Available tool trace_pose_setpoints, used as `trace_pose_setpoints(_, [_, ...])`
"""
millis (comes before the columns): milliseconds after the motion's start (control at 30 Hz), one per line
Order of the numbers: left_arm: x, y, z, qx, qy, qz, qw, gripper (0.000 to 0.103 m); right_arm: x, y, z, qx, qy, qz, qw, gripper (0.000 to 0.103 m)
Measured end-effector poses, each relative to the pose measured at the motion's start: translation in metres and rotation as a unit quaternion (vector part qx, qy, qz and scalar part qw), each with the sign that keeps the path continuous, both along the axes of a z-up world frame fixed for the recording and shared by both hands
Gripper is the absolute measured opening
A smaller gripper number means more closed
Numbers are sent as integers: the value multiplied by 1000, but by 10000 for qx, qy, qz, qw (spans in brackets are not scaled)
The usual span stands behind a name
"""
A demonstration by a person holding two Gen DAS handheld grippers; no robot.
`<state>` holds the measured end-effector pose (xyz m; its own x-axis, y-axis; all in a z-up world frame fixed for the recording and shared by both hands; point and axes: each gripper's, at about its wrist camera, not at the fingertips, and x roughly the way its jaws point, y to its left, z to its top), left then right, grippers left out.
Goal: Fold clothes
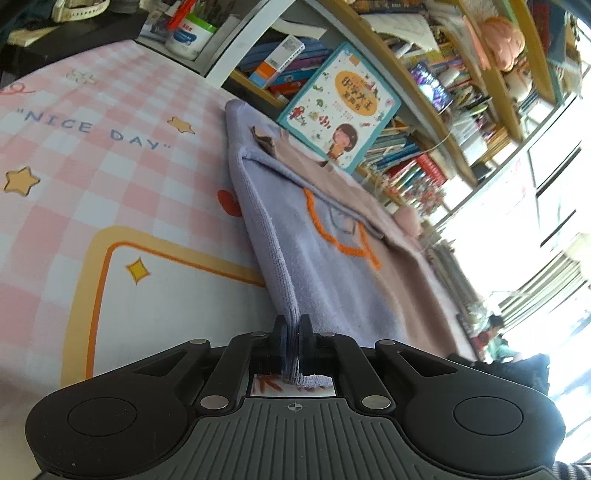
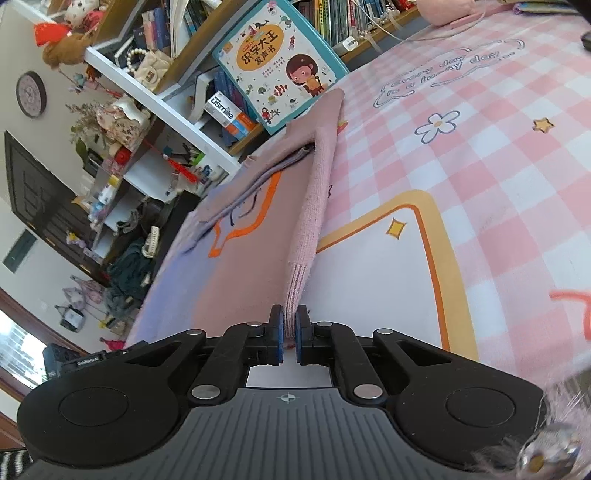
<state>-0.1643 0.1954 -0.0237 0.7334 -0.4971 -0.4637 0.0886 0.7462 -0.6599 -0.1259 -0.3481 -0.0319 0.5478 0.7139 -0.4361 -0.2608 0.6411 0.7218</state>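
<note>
A knitted sweater point(image 1: 332, 258), lilac on one half and dusty pink on the other with an orange stitched outline, lies on a pink checked bedsheet point(image 1: 110, 166). In the left wrist view my left gripper point(image 1: 294, 326) is shut on the lilac hem corner, the cloth bunched between its pads and lifted off the sheet. In the right wrist view my right gripper point(image 2: 290, 321) is shut on the pink hem edge of the same sweater point(image 2: 314, 206), which rises taut from the sheet point(image 2: 480, 166). The far part of the sweater is folded over itself near the bookshelf.
A bookshelf point(image 1: 424, 122) crammed with books runs along the far side of the bed, with a teal picture book point(image 2: 280, 62) leaning against it just behind the sweater. A pink plush toy point(image 2: 454, 11) lies at the shelf foot. Cluttered shelves point(image 2: 122, 155) stand to the left.
</note>
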Motion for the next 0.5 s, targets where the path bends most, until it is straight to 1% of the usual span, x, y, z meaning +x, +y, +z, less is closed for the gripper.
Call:
trace_pose_setpoints(167, [-15,3,-1,-382,-106,-48,9992,4,-16,-8,4,224,-36,-1,9997,6])
trace_pose_setpoints(300, [-13,7,-4,-757,-155,-17,9970,4,-14,-10,7,497,-63,20,9987,6])
trace_pose_setpoints(367, [-10,9,0,-944,-287,-37,9951,4,-8,-11,13,666,-154,23,9977,6])
trace_pose_setpoints(500, [1,12,18,-1116,-719,-63,9911,4,8,-10,32,974,-489,-40,9940,6])
